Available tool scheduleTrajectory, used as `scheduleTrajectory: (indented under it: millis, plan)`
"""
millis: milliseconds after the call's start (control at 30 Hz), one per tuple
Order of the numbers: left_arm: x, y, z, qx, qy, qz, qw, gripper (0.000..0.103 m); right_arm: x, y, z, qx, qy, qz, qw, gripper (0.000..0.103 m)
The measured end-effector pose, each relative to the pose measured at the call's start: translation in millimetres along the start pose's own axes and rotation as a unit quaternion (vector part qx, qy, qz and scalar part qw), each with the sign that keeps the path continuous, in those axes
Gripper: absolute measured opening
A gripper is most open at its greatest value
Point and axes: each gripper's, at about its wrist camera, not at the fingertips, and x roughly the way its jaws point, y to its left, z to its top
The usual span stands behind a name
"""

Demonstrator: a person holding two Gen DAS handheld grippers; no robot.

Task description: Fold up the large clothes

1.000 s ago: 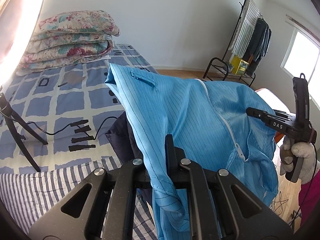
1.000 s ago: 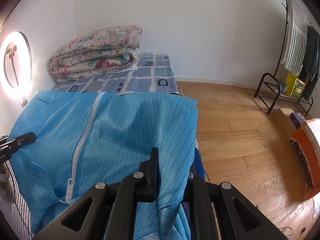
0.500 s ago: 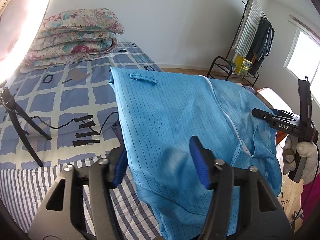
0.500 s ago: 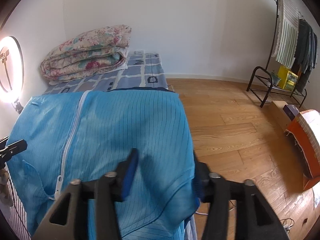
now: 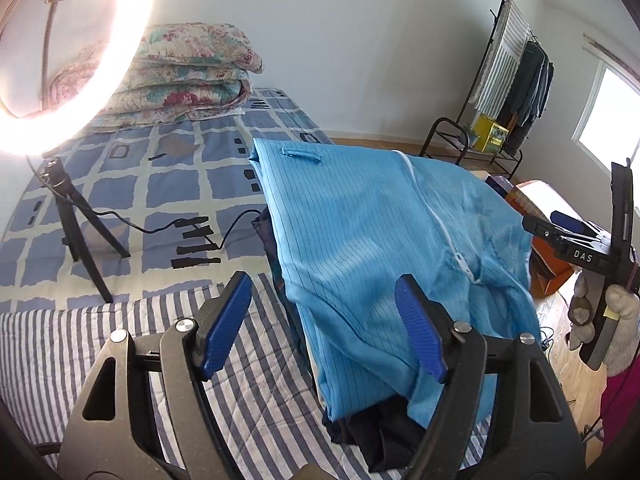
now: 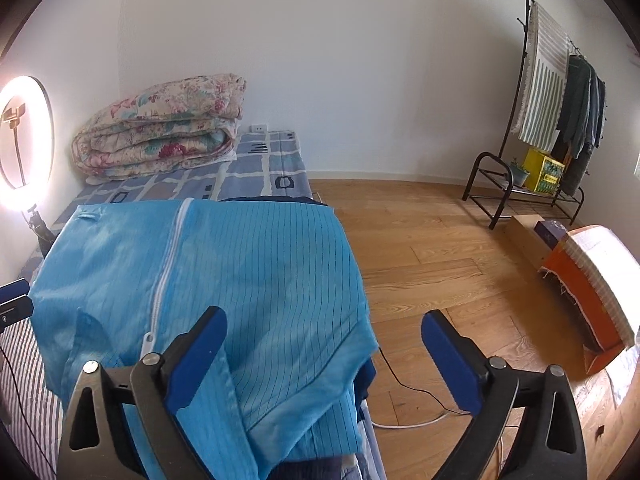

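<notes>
A light blue pinstriped garment (image 5: 376, 240) with a white zipper lies folded on the bed, on top of dark clothes (image 5: 384, 432). It also shows in the right wrist view (image 6: 248, 280). My left gripper (image 5: 324, 328) is open and empty, its blue pads on either side of the garment's near-left edge. My right gripper (image 6: 324, 356) is open and empty over the garment's near-right corner by the bed edge. The right gripper also shows at the far right of the left wrist view (image 5: 580, 240).
A lit ring light (image 5: 72, 40) on a small tripod (image 5: 76, 224) with a cable stands on the bed's left side. A folded floral quilt (image 6: 160, 136) lies at the head. A clothes rack (image 6: 552, 120) and an orange box (image 6: 592, 292) stand on the wooden floor to the right.
Both grippers were shut on the blue garment's near edge one second ago. They have opened, let it drop onto the bed, and drawn back a little.
</notes>
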Motion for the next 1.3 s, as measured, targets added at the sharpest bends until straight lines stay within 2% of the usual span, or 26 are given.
scheduleTrajectory:
  millis: [200, 400, 600, 900, 967, 1067, 1300]
  plan:
    - [-56, -17, -10, 0.010, -0.018, 0.002, 0.9998, 0.077, -56, 0, -7, 0.006, -0.020, 0.003, 1.000, 0.103]
    - [-136, -37, -24, 0.020, -0.045, 0.006, 0.9988, 0.077, -132, 2, -14, 0.012, -0.043, 0.016, 0.999, 0.103]
    - [-223, -52, -52, 0.030, -0.078, 0.013, 0.9964, 0.082, -216, 23, -26, -0.002, -0.073, 0.032, 0.997, 0.103]
    - [-337, -66, -110, 0.039, -0.121, 0.028, 0.9915, 0.084, -321, 69, -78, -0.030, -0.095, 0.052, 0.994, 0.103]
    - [-360, -69, -124, 0.041, -0.133, 0.036, 0.9896, 0.091, -337, 78, -90, -0.035, -0.099, 0.052, 0.993, 0.103]
    - [-390, -71, -146, 0.036, -0.151, 0.041, 0.9871, 0.095, -362, 89, -111, -0.035, -0.107, 0.057, 0.992, 0.103]
    - [-432, -76, -190, 0.031, -0.165, 0.055, 0.9843, 0.099, -401, 102, -158, -0.014, -0.128, 0.064, 0.990, 0.103]
